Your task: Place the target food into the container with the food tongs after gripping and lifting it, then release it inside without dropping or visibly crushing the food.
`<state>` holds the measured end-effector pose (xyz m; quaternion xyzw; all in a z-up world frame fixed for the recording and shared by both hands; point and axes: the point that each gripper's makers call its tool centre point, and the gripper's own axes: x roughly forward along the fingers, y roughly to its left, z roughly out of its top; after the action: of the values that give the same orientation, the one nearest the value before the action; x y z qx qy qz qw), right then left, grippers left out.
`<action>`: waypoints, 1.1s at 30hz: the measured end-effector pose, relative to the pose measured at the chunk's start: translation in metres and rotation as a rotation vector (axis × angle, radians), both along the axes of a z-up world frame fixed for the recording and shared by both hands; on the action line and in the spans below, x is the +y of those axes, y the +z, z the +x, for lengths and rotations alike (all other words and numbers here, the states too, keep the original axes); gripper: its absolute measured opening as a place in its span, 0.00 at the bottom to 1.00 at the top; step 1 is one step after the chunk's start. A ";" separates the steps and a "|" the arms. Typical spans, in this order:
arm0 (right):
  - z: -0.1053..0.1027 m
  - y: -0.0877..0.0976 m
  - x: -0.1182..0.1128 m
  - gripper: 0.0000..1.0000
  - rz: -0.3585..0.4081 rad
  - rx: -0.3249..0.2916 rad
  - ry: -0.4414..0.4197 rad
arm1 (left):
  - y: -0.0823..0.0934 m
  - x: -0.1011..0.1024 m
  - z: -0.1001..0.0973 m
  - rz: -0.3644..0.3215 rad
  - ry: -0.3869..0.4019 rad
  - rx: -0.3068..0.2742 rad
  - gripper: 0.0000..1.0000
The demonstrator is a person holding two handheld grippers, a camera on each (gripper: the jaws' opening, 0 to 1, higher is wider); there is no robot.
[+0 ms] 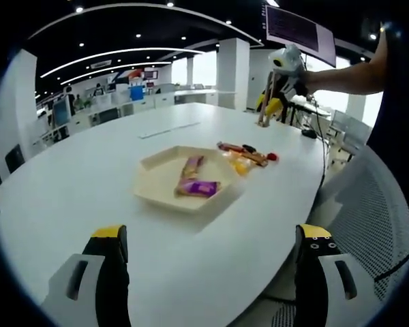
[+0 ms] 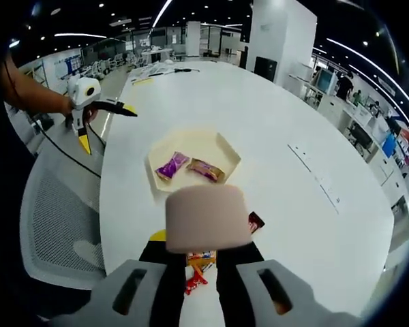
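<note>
Seen along the left gripper (image 1: 208,262): jaws spread wide, nothing between them, hovering above the near edge of a white oval table (image 1: 75,184). Near the table's middle, a pale hexagonal tray (image 1: 157,178) holding a purple snack packet (image 1: 199,187) and a brown snack packet (image 1: 191,165) side by side. Just beyond the tray's far right corner, a small heap of wrapped snacks (image 1: 244,155), apart from the tray and close to the table's right edge. Broad bare tabletop to the left of the tray and behind it; a mesh chair back (image 1: 368,211) close off the right edge. Seen along the right gripper (image 2: 203,269): closed on wooden food tongs (image 2: 199,218), the tongs' broad end blocking the view of their tips. Below the tongs, wrapped snacks (image 2: 199,267) just past the tray (image 2: 221,146), with the purple packet (image 2: 171,165) and brown packet (image 2: 206,169) inside it. Open table to the right, table edge and chair (image 2: 58,218) to the left. Printing on the wrappers too small to read.
</note>
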<state>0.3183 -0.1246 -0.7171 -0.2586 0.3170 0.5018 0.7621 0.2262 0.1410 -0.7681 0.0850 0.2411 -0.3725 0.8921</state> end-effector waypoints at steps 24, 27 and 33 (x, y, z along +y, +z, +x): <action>0.017 0.002 0.063 0.15 0.016 -0.010 0.069 | 0.005 0.002 0.004 0.003 0.008 -0.041 1.00; 0.021 0.003 0.075 0.15 0.025 -0.009 0.074 | 0.005 0.003 0.005 0.003 0.013 -0.037 0.99; 0.031 0.006 0.099 0.15 0.036 -0.016 0.098 | 0.004 0.003 0.004 0.003 0.013 -0.032 0.99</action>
<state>0.3494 -0.0253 -0.7114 -0.2643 0.2888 0.5421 0.7435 0.2305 0.1438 -0.7640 0.0908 0.2280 -0.3650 0.8981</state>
